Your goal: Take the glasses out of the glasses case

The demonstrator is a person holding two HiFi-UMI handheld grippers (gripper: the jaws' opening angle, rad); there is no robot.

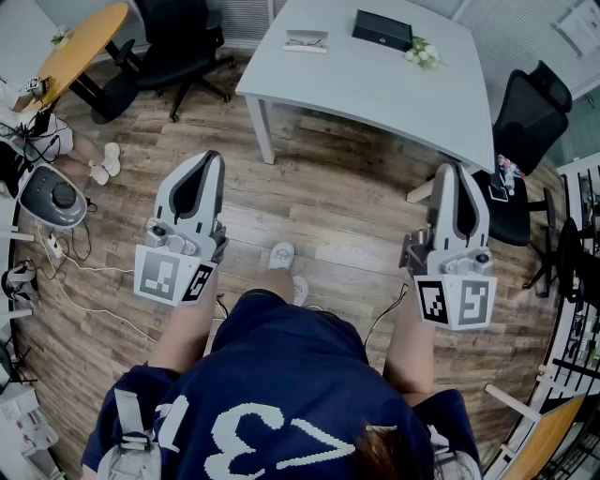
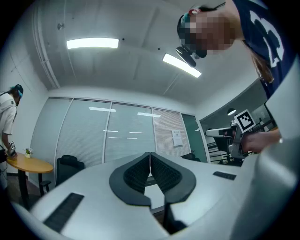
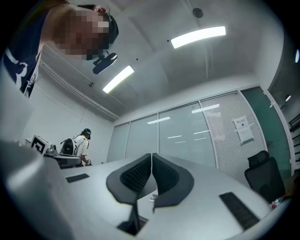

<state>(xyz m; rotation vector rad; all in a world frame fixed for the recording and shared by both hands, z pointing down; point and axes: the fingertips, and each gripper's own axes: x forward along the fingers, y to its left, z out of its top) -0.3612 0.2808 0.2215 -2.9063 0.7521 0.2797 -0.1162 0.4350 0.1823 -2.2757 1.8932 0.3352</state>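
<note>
the person is standing well back from the white counter (image 1: 375, 89), which is lying toward twelve o'clock in the head view. the left gripper (image 1: 208, 161) and right gripper (image 1: 456, 171) are hanging low at either side of the body, over the wood floor (image 1: 328, 202). each gripper view is showing its jaws pressed together with nothing between them, aimed up at ceiling lights.

the glasses case (image 1: 382, 29) is sitting shut, as far as can be told, near the counter's far edge at about one o'clock, well apart from both grippers. a small sprig of flowers (image 1: 423, 55) is lying just beside it at four o'clock. a pale item (image 1: 307, 41) at the case's nine o'clock may be carrying spectacles; it is too small to tell.

the case is looking rigid and light, likely to slide on the smooth top, so one gripper should be pinning its base while the other is lifting the lid. the glasses inside will probably be light and fragile; taking the bridge or a temple arm is safer than the lenses.
</note>
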